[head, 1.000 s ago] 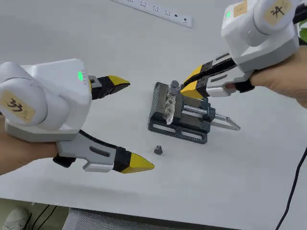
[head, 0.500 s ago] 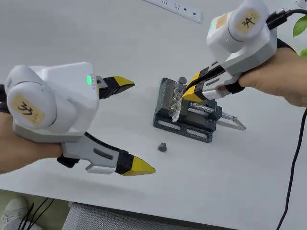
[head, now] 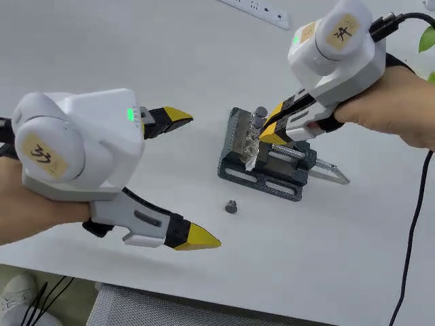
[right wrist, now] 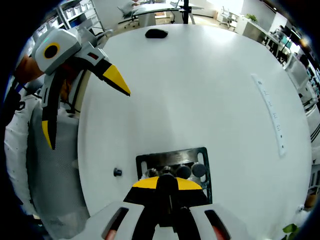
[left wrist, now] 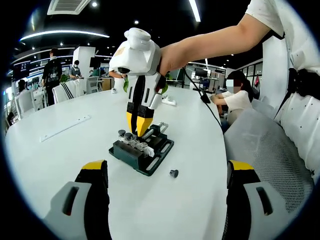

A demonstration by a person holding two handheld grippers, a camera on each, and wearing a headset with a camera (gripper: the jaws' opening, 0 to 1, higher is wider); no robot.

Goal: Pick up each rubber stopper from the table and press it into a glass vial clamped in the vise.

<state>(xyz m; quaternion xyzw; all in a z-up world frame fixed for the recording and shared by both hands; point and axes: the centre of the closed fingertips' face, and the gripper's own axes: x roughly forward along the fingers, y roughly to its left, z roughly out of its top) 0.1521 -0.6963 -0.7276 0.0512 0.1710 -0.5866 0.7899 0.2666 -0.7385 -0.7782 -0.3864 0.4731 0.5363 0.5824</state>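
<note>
Small dark-grey round rubber stopper (head: 232, 206) lies loose on the white surface (head: 170, 41), near the front of the dark metal vise (head: 266, 185). The vise clamps a row of clear glass vials (head: 246, 148), some capped in grey. Right tool (head: 266, 134) is clenched, yellow tips together right over the vial row, can't tell if anything is pinched; left tool (head: 196, 178) is released, jaws wide apart, well left of the vise, and a white power strip (head: 262, 9) lies at the far edge.
</note>
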